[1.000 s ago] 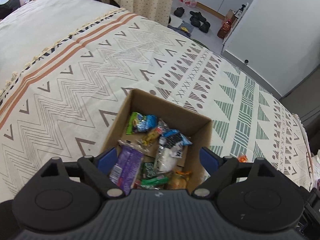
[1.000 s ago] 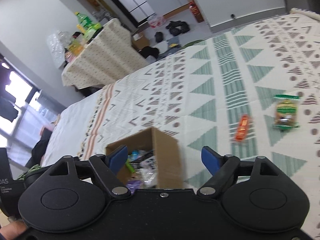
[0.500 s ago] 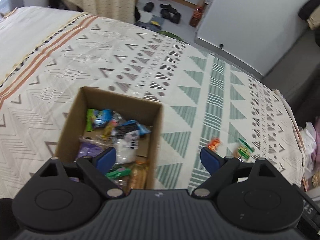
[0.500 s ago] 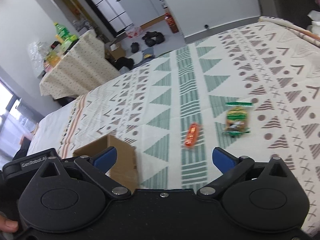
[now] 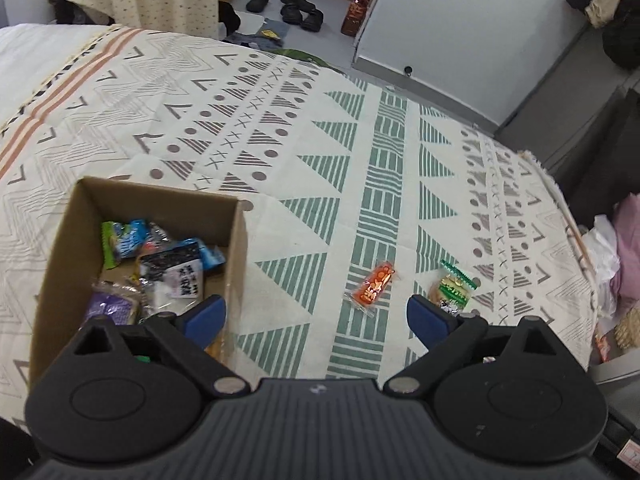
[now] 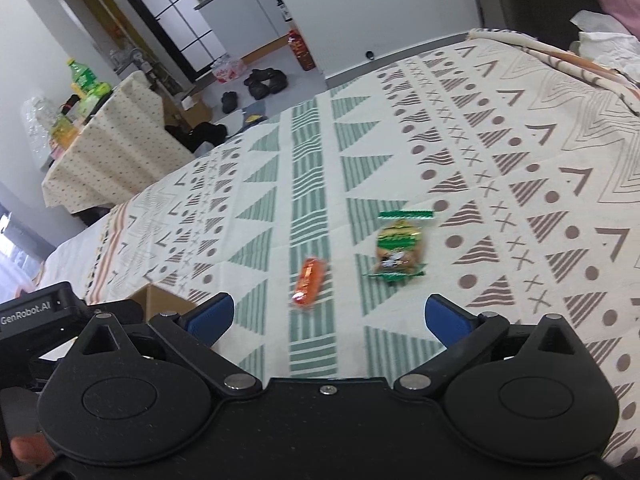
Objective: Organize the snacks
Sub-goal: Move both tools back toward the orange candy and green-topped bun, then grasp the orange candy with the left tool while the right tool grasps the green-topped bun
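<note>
An open cardboard box (image 5: 238, 248) sits on the patterned bedspread, holding several snack packets (image 5: 172, 268). Its corner shows in the right wrist view (image 6: 160, 298). An orange snack packet (image 5: 374, 286) (image 6: 308, 282) and a green-edged biscuit packet (image 5: 454, 286) (image 6: 400, 246) lie loose on the spread to the box's right. My left gripper (image 5: 316, 316) is open and empty, above the box's right wall and the spread. My right gripper (image 6: 326, 314) is open and empty, just short of the orange packet.
The bed's far edge drops to a floor with shoes (image 5: 298, 10) and a cloth-covered table (image 6: 112, 152) carrying bottles. A white cabinet (image 5: 460, 32) stands beyond. Pink and white bedding (image 5: 616, 256) lies at the right edge.
Both grippers have swung right, away from the box. The two loose packets came into the left view and sit closer to centre in the right view. Both stay open.
</note>
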The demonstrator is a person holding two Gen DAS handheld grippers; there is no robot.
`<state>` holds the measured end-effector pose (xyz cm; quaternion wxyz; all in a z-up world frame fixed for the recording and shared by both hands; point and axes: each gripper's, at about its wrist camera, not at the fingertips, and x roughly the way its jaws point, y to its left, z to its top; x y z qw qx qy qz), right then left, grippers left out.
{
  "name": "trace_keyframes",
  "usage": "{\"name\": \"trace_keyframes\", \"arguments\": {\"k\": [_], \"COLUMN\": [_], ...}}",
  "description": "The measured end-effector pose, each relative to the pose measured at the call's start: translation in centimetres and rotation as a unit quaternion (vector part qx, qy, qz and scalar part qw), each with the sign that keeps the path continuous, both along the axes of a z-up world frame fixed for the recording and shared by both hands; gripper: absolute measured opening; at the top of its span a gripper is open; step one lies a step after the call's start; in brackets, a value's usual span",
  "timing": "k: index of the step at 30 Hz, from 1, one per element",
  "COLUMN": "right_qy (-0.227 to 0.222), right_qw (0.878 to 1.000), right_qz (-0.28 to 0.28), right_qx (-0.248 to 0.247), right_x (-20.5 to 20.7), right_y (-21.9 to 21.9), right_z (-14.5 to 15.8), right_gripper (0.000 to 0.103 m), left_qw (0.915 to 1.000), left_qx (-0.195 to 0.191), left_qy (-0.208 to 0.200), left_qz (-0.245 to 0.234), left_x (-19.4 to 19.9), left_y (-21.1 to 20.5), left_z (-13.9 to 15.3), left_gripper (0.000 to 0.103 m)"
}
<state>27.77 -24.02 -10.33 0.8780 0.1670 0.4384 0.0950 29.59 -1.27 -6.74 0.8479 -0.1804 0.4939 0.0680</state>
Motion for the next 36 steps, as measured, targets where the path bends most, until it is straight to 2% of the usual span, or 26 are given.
{"name": "trace_keyframes", "arguments": {"k": [10, 14, 19, 21, 26, 31, 34, 36], "right_qy": [-0.006, -0.007, -0.005, -0.006, 0.005, 0.022, 0.015, 0.018], "right_qw": [1.000, 0.999, 0.999, 0.999, 1.000, 1.000, 1.000, 0.999], "right_qz": [-0.018, -0.024, -0.030, -0.027, -0.010, -0.004, 0.003, 0.010], "right_qx": [-0.013, -0.019, -0.020, -0.022, -0.022, -0.017, -0.025, -0.038], "right_x": [2.1, 3.5, 5.5, 6.2, 7.7, 8.5, 8.6, 8.8], "right_y": [-1.9, -2.2, -2.4, -2.3, -1.9, -1.8, -1.8, -1.7], "right_z": [-2.2, -3.7, -5.4, -6.0, -7.9, -9.7, -10.1, -10.2], "right_gripper": [0.103, 0.103, 0.100, 0.099, 0.090, 0.078, 0.073, 0.068], "left_qw": [0.9990, 0.9988, 0.9983, 0.9977, 0.9951, 0.9925, 0.9919, 0.9911], "left_qx": [0.012, 0.015, 0.027, 0.029, 0.034, 0.047, 0.061, 0.071], "left_qy": [0.003, 0.012, 0.026, 0.034, 0.061, 0.075, 0.070, 0.072], "left_qz": [-0.043, -0.046, -0.046, -0.051, -0.069, -0.085, -0.087, -0.087], "left_x": [4.0, 5.6, 7.6, 8.4, 9.6, 9.7, 9.8, 10.0], "left_y": [-3.5, -4.8, -5.4, -5.6, -6.4, -7.7, -8.3, -8.7], "left_z": [-3.6, -5.6, -7.9, -8.9, -11.4, -12.9, -13.0, -13.0], "left_gripper": [0.095, 0.092, 0.083, 0.074, 0.061, 0.056, 0.054, 0.038]}}
